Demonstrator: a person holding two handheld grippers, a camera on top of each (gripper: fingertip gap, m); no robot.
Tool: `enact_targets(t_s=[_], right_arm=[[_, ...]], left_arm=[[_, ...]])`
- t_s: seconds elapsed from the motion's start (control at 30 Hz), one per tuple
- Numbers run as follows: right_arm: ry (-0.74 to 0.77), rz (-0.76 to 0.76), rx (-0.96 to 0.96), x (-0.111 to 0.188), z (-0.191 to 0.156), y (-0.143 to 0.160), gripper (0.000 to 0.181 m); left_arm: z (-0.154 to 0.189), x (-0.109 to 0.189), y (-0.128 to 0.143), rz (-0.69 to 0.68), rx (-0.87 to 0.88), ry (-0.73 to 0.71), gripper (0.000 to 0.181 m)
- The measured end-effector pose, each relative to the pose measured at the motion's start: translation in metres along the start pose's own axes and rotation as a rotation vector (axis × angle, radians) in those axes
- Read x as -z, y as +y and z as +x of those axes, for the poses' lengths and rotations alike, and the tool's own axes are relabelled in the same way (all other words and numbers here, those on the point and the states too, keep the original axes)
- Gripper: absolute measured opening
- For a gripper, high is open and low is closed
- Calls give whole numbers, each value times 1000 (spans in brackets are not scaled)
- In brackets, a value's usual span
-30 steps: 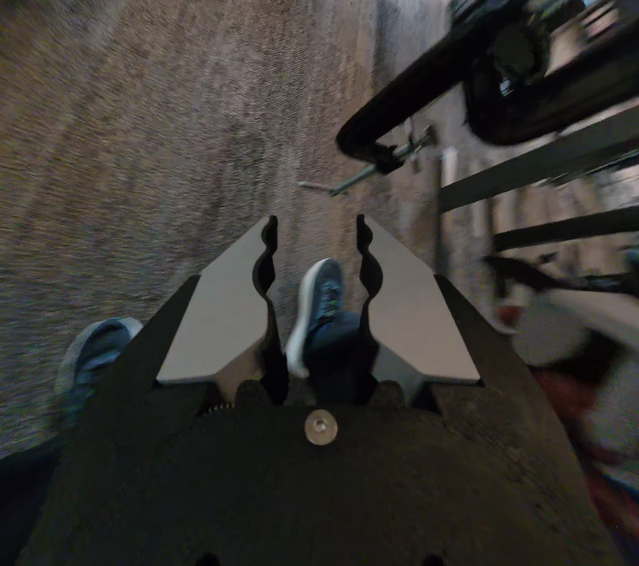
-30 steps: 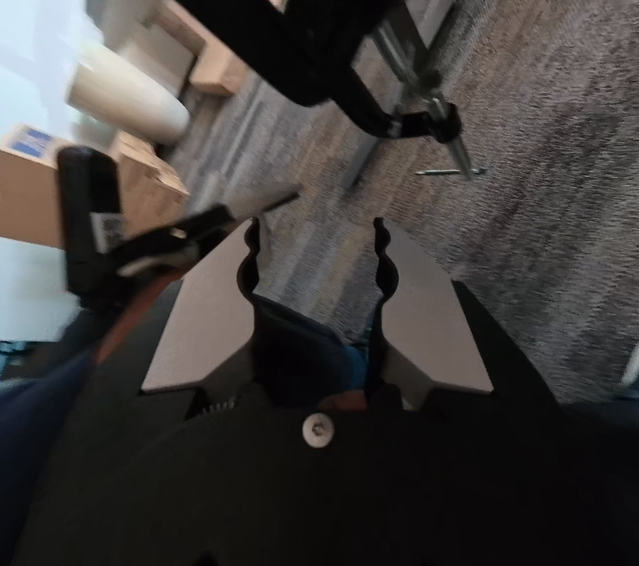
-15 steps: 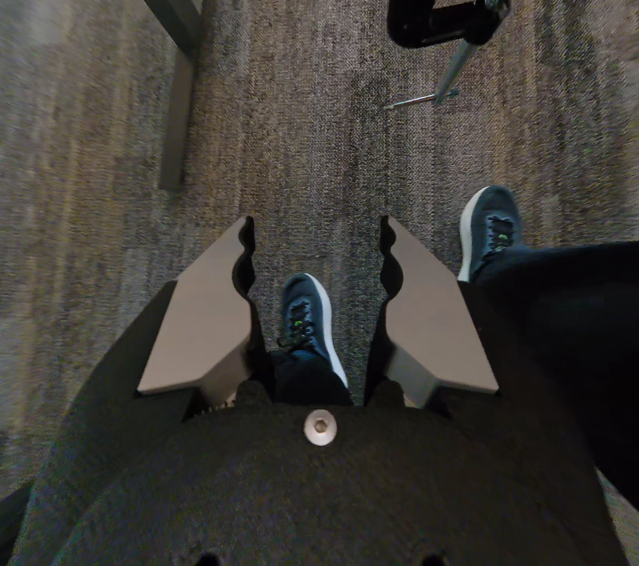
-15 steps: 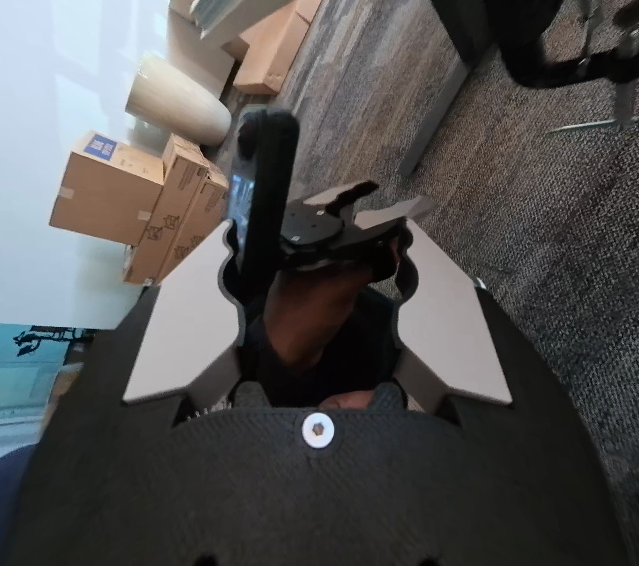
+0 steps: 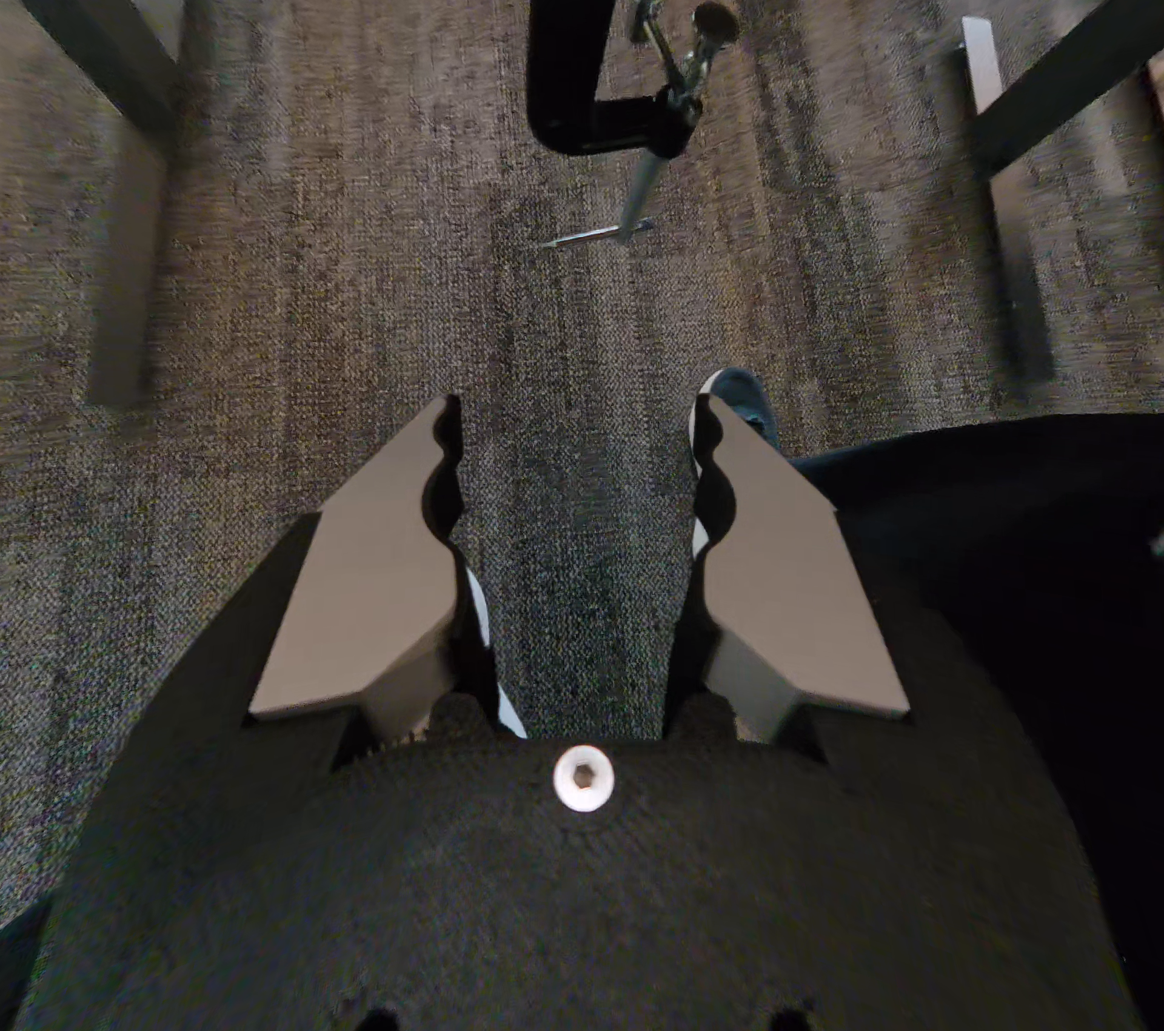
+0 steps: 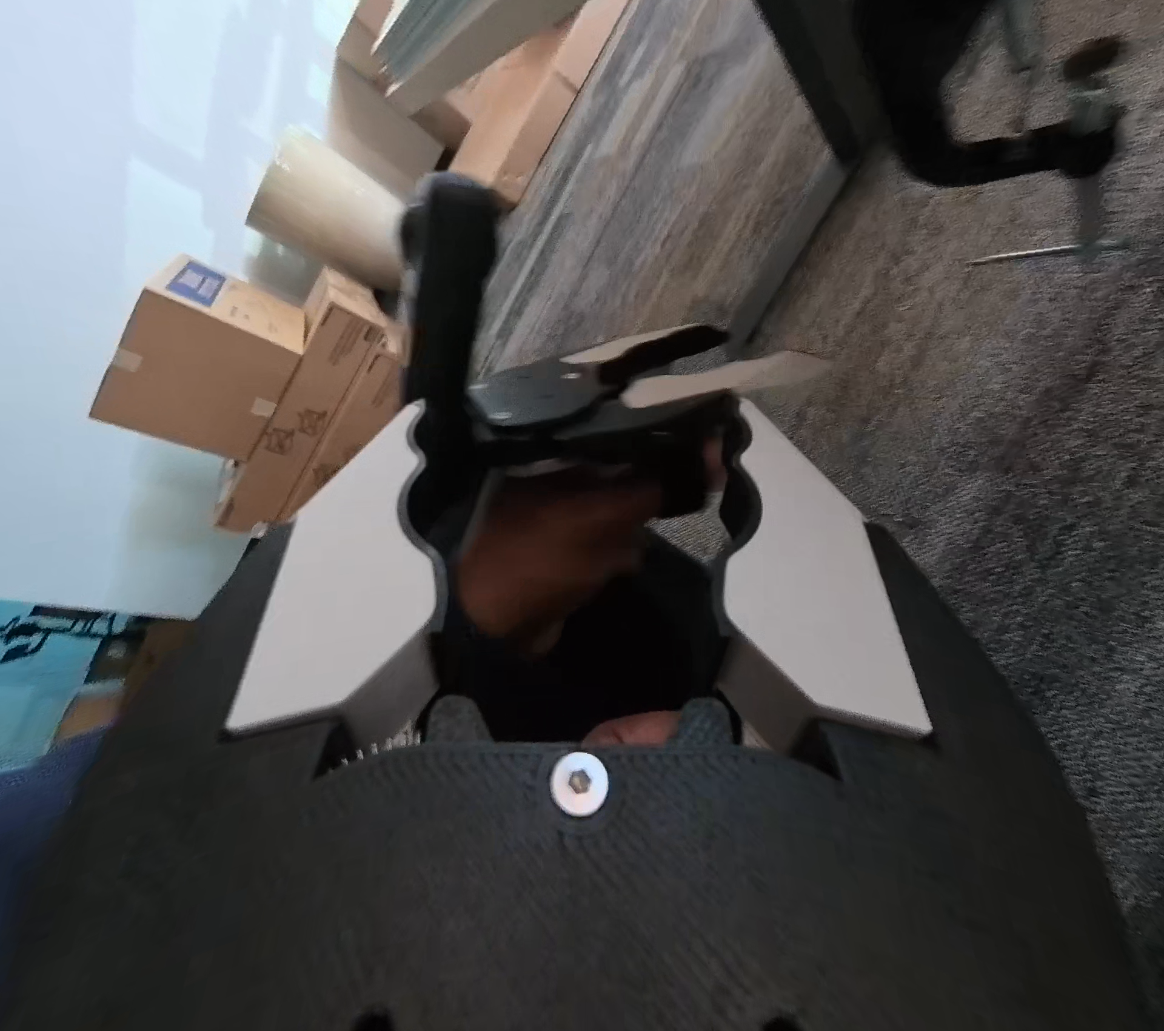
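my left gripper (image 5: pixel 576 408) points straight down at grey, speckled carpet (image 5: pixel 353 270), its two pale fingers spread wide with nothing between them but floor. a dark blue shoe with a white sole (image 5: pixel 743 402) peeks out behind my right-side finger, and the white edge of another shoe (image 5: pixel 482 610) shows beside the inner face of the other finger. a dark trouser leg (image 5: pixel 982 496) fills the right edge. above, a black c-shaped clamp (image 5: pixel 567 55) hangs over the carpet, its silver screw rod (image 5: pixel 649 181) ending in a thin cross bar. dark table legs (image 5: pixel 82 5) slant in at both upper corners.

my right gripper (image 6: pixel 579 427) is tilted sideways, fingers also held wide apart and gripping nothing. just beyond its tips i see my left gripper (image 6: pixel 636 383) edge-on, a black body with pale fingers parted, held by a hand (image 6: pixel 548 547). stacked cardboard boxes (image 6: pixel 208 358) and a cream cylindrical pot (image 6: pixel 327 207) stand against a pale wall (image 6: pixel 113 55). the clamp shows blurred at the upper right.
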State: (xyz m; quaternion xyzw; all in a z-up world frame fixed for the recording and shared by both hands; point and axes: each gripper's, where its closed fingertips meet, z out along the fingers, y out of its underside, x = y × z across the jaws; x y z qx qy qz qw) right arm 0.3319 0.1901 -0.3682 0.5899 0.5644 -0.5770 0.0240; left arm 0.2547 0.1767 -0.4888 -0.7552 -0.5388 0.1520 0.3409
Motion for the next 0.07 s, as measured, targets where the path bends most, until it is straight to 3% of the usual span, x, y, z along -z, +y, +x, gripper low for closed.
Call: enact_targets(t_s=[0.07], right_arm=[[8,16,-9,5,15,2,91]], left_arm=[[1,-1,4,-16,1,1,89]])
